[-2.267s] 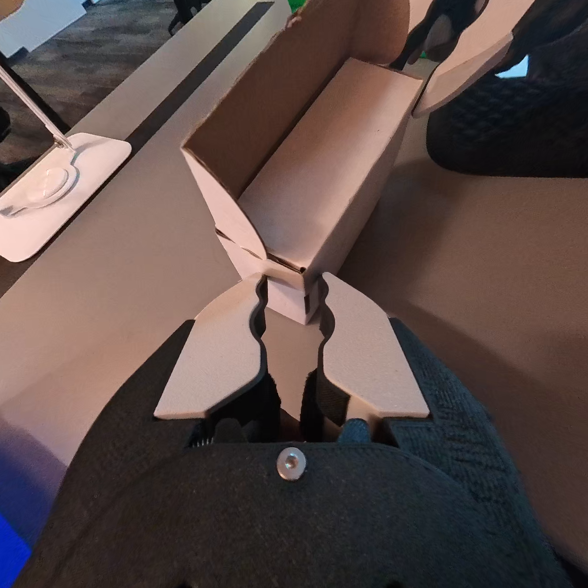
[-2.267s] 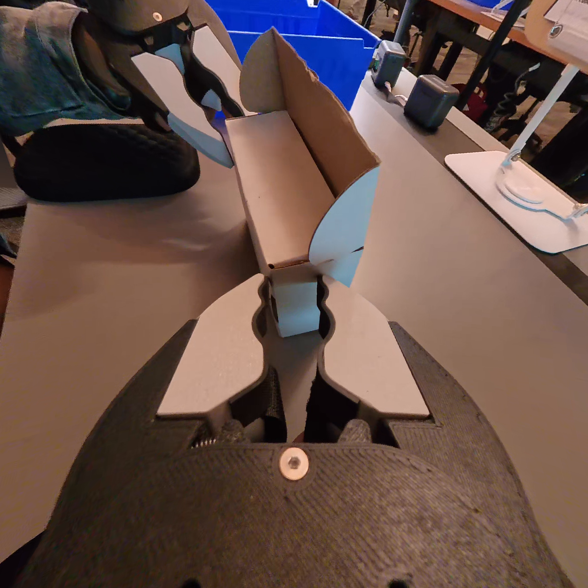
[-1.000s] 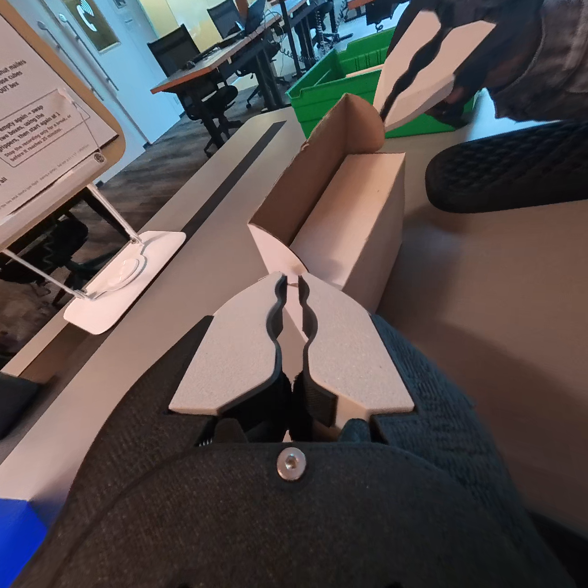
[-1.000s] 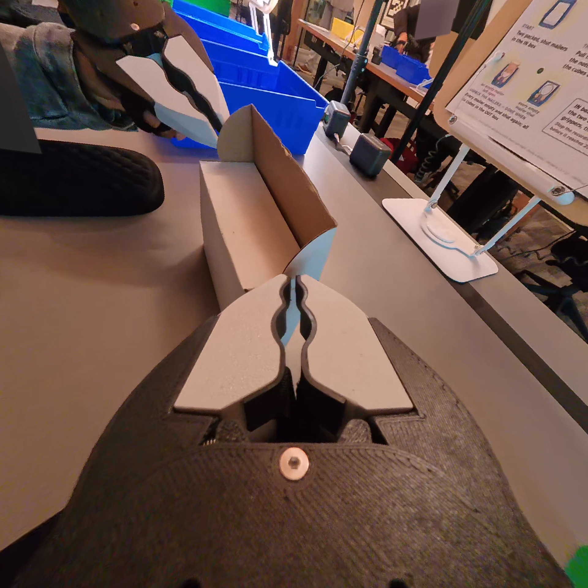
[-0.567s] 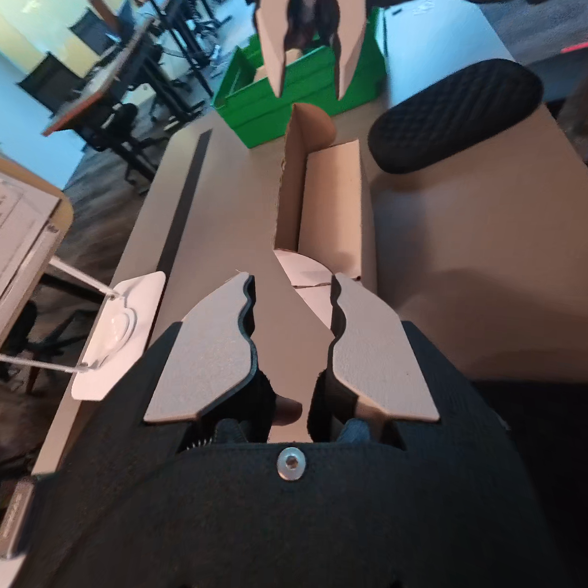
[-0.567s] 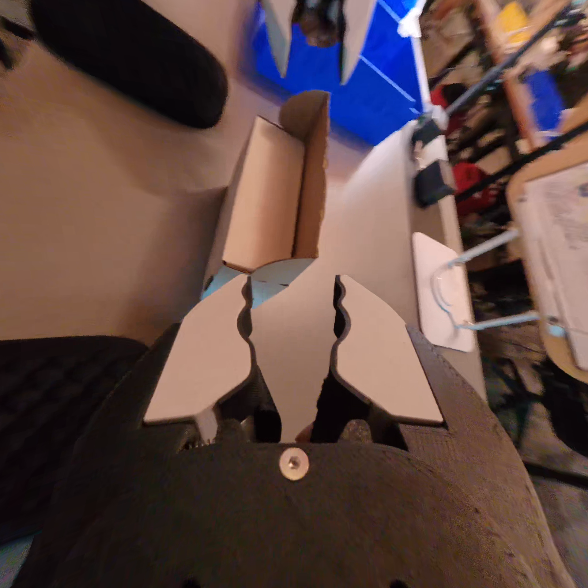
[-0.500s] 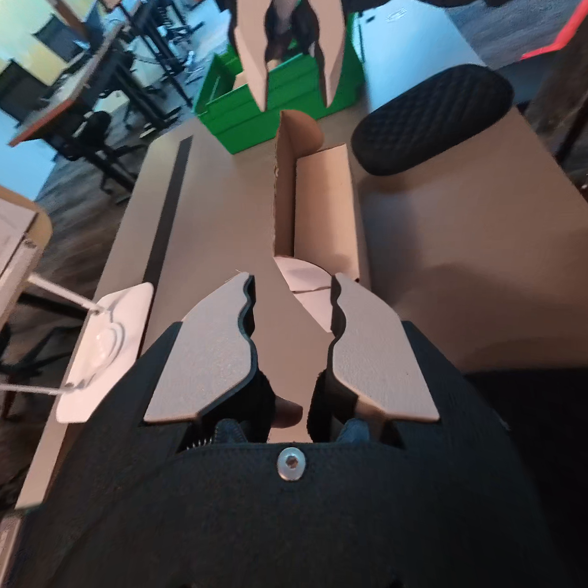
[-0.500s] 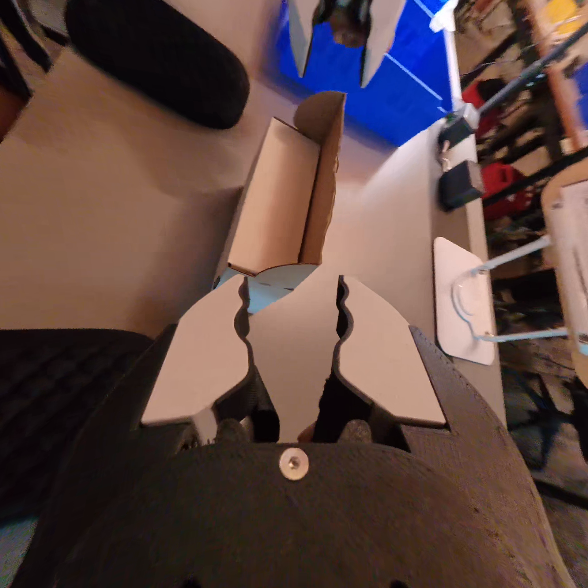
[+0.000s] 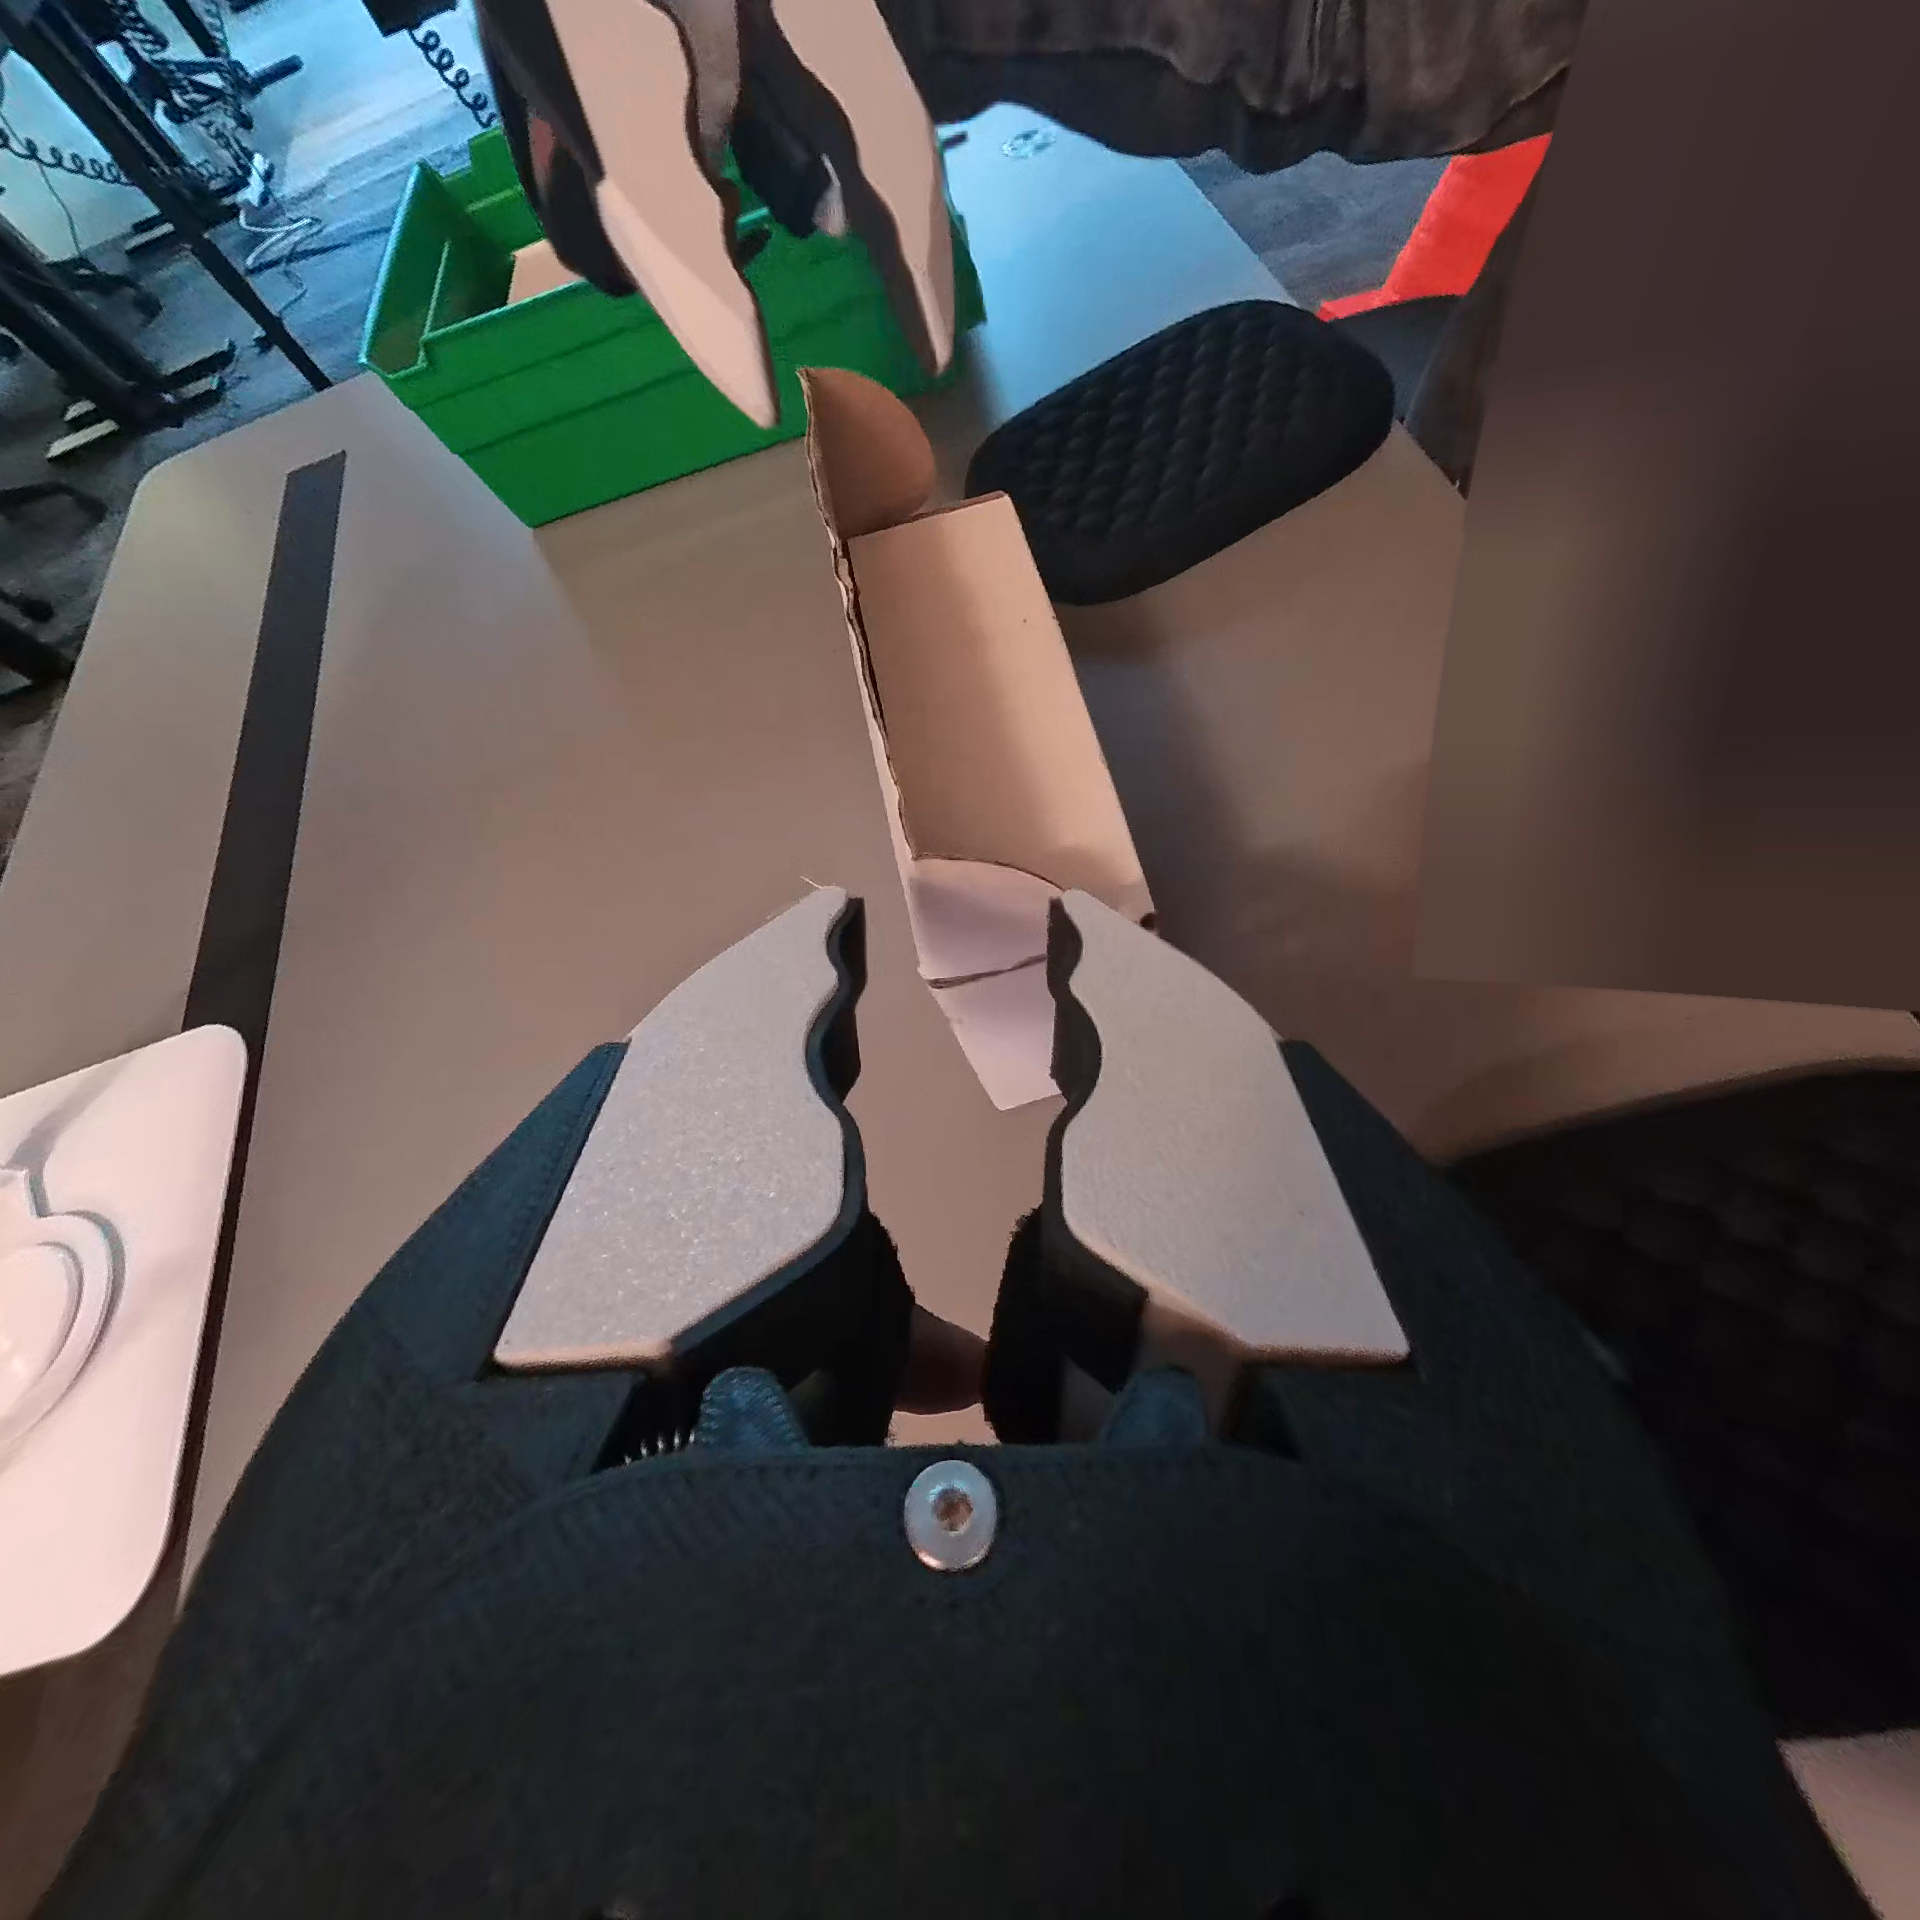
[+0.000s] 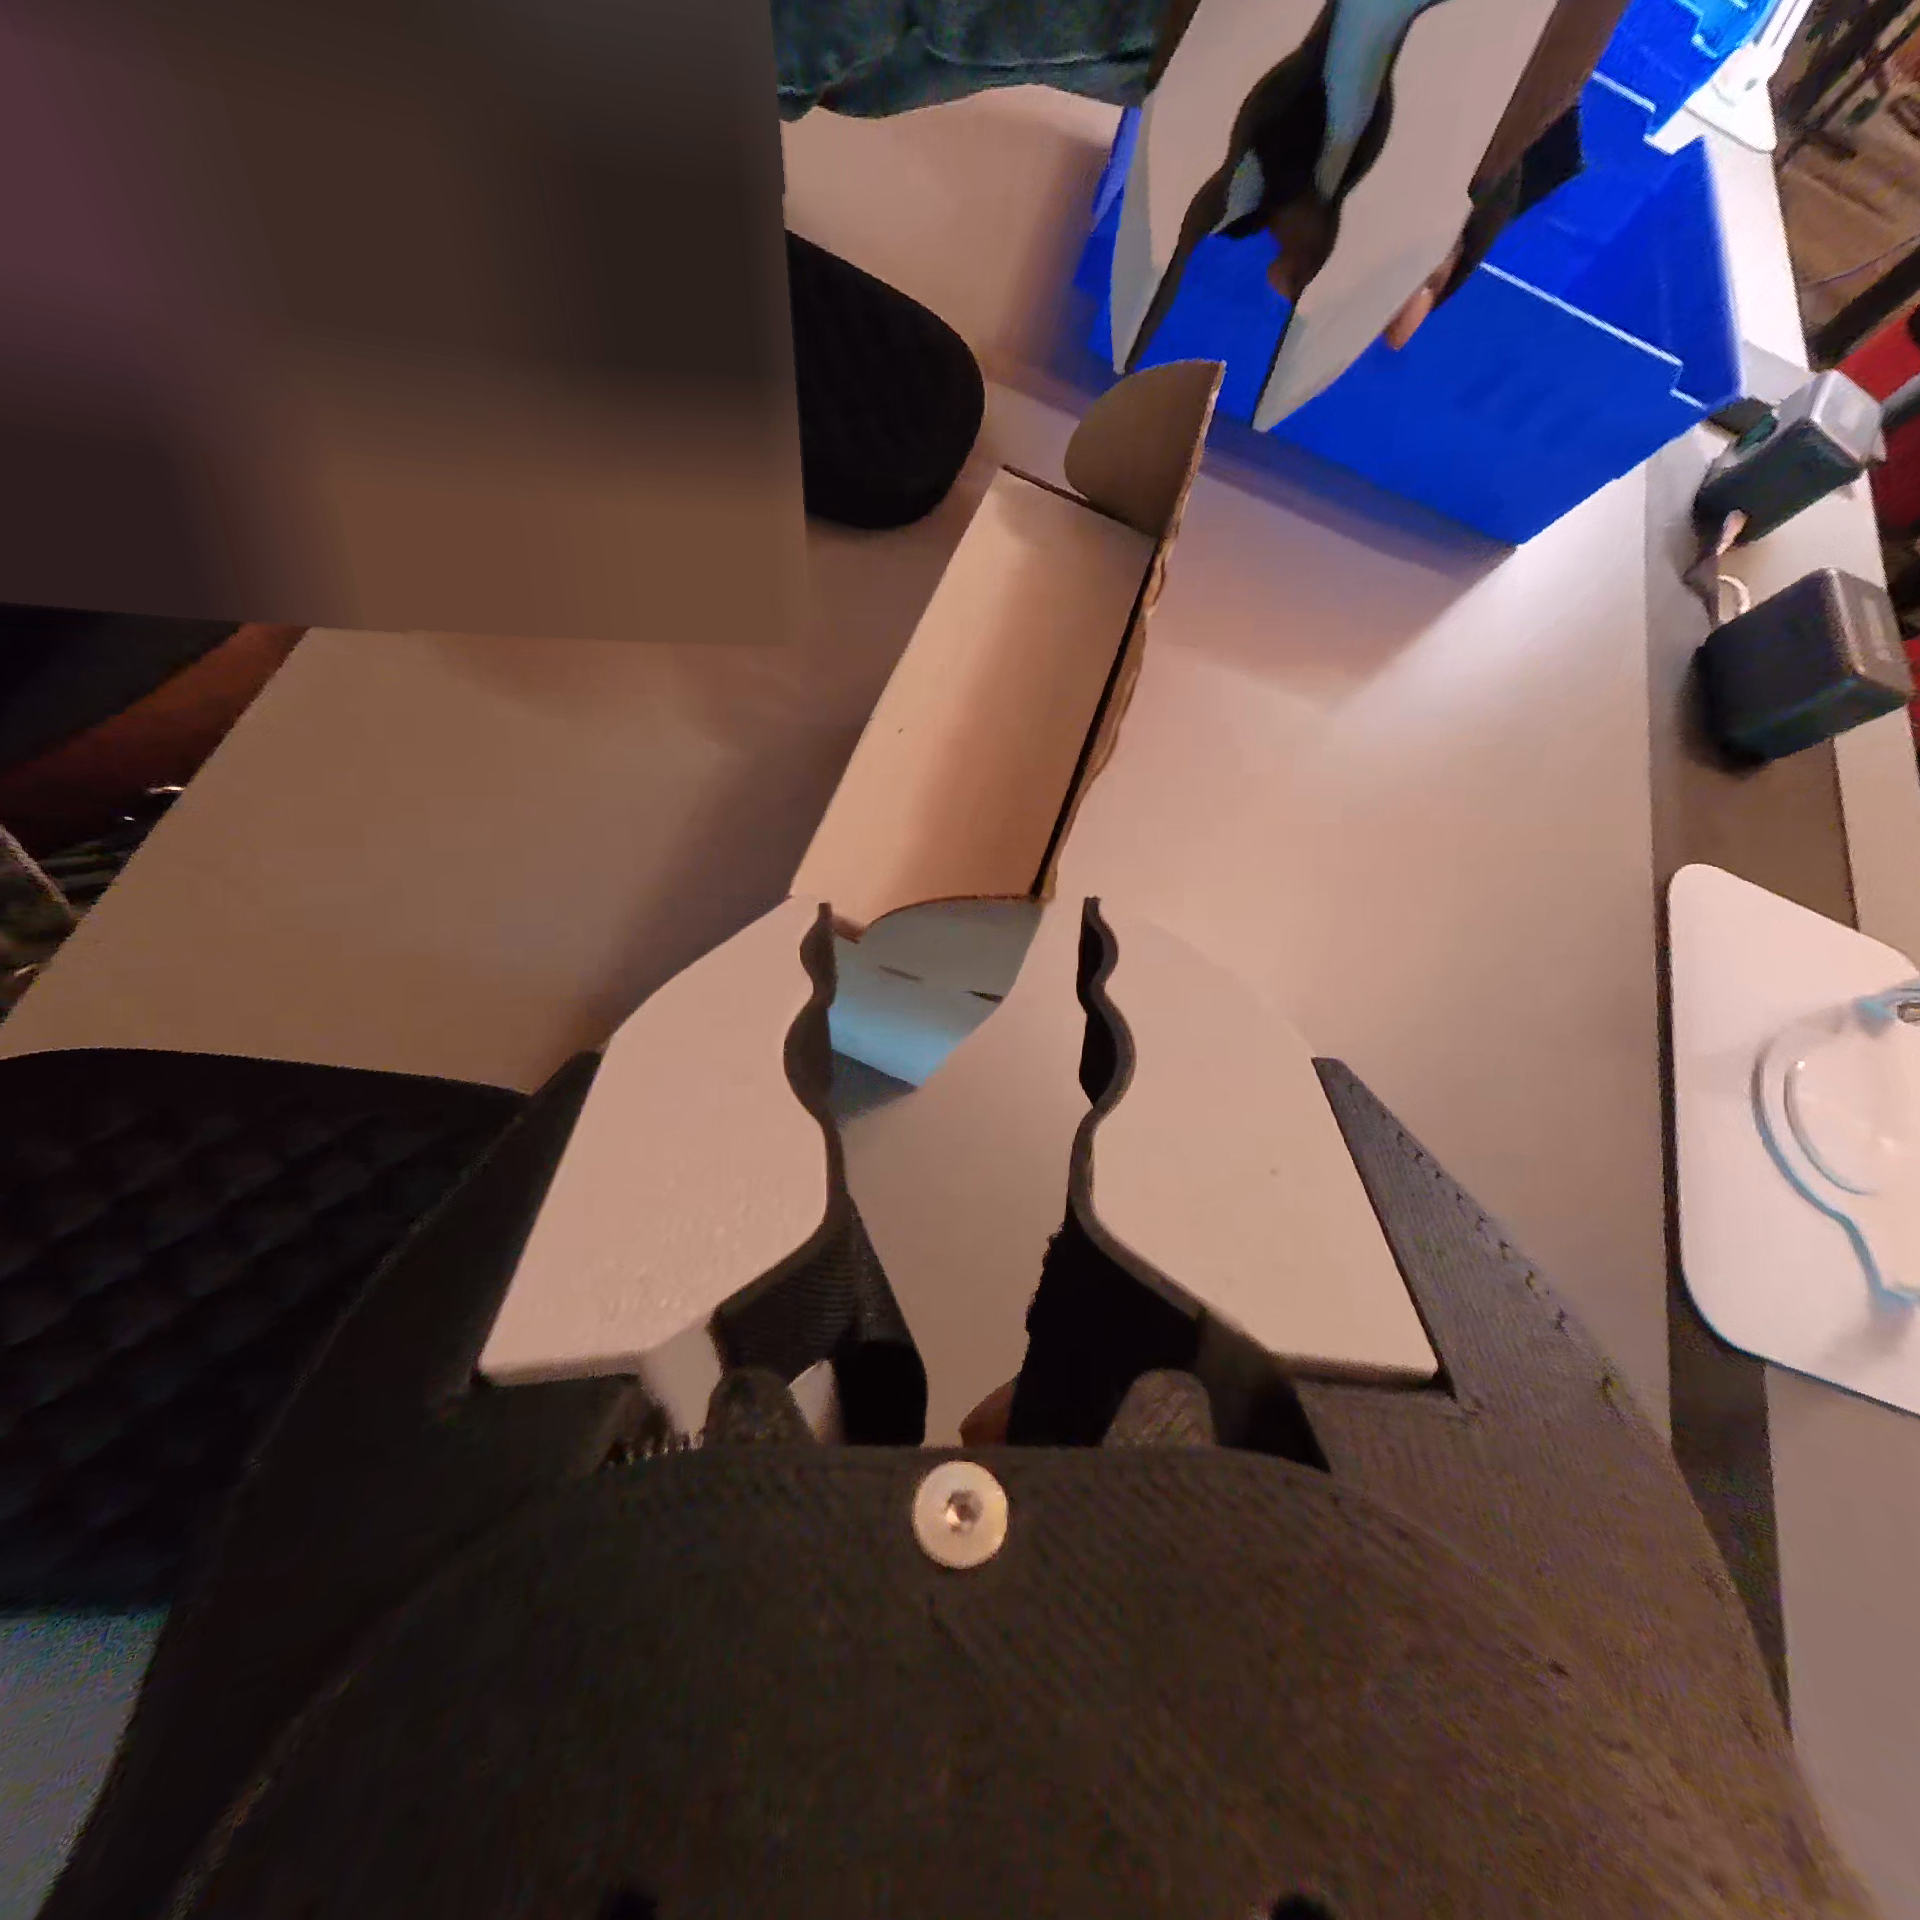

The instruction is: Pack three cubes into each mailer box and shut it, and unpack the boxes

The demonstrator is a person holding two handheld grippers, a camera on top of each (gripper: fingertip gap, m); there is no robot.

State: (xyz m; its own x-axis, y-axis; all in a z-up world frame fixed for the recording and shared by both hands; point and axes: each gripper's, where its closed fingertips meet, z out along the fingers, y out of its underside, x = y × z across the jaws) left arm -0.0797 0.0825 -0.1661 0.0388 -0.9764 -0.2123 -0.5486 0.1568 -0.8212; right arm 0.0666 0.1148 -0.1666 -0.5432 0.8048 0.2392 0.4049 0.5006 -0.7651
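On the table (image 9: 582, 727): one long mailer box (image 9: 987, 717), a gripper above each end, nothing held.

Left gripper (image 9: 951, 935) jaws apart, empty, over the near end flap; right gripper (image 10: 951, 935) likewise parted and empty at the opposite end. Box lies flat between two black padded rests, lid flap edge standing up along one side. Green bin (image 9: 582, 353) beyond one end, blue bin (image 10: 1455, 343) beyond the other. Cubes not visible.

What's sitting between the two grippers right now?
The long cardboard mailer box lies on the table between the left gripper and the right gripper, both open at opposite ends, shown in both wrist views.
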